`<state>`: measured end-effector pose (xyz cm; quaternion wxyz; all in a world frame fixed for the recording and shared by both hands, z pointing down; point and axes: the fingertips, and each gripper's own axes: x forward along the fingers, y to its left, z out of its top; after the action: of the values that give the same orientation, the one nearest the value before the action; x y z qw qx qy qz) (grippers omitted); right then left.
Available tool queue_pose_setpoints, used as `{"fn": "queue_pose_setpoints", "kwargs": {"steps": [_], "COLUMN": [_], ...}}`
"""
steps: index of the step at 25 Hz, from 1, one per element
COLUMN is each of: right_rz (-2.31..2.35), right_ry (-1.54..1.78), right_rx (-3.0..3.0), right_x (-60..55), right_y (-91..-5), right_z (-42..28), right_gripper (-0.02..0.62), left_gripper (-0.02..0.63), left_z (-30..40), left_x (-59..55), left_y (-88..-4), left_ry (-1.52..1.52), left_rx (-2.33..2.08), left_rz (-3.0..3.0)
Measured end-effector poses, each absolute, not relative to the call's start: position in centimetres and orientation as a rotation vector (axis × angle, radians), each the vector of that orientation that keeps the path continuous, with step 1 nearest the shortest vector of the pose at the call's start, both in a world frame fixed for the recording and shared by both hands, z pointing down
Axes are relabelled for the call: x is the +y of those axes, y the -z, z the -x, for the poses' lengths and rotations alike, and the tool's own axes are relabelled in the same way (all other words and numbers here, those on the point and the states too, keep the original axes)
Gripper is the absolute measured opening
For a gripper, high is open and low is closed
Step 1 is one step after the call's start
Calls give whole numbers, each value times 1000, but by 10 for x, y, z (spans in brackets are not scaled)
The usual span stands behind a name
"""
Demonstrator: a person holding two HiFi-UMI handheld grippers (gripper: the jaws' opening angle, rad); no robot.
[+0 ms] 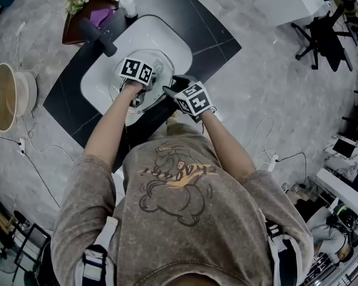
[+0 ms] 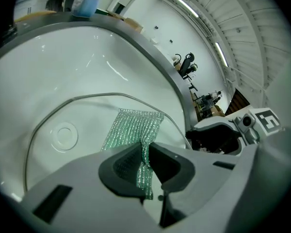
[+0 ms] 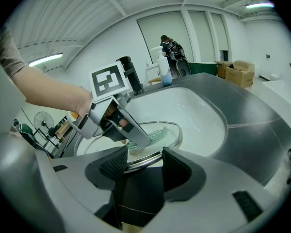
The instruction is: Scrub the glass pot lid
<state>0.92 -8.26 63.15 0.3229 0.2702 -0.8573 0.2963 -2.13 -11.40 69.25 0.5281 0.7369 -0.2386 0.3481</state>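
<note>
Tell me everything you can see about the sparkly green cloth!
The cloth is a shiny green and silver mesh that looks thin and floppy. The left tool pinches one end tightly between its two dark pads. The rest spreads out as a ribbed rectangle lying on the glass lid, which sits in the white sink.

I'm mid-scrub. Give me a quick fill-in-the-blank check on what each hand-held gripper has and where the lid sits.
1. The left hand-held gripper pinches a glittery ____ scrubbing cloth.
2. The cloth rests on the glass pot lid, which lies inside the white ____.
3. The right hand-held gripper is closed on the lid's ____ handle.

Missing words: green; sink; black
</note>
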Motion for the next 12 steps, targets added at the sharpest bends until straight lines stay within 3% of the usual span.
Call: {"fn": "queue_pose_setpoints", "kwargs": {"steps": [12], "right_rz": [-699], "right_ry": [-781], "right_rx": [-2246], "right_x": [-83], "right_y": [-631], "right_z": [-9], "right_gripper": [244], "left_gripper": [55], "left_z": [66], "left_x": [-149], "left_y": [-728], "left_ry": [-860], "left_rx": [-765], "left_rz": [-1766]}}
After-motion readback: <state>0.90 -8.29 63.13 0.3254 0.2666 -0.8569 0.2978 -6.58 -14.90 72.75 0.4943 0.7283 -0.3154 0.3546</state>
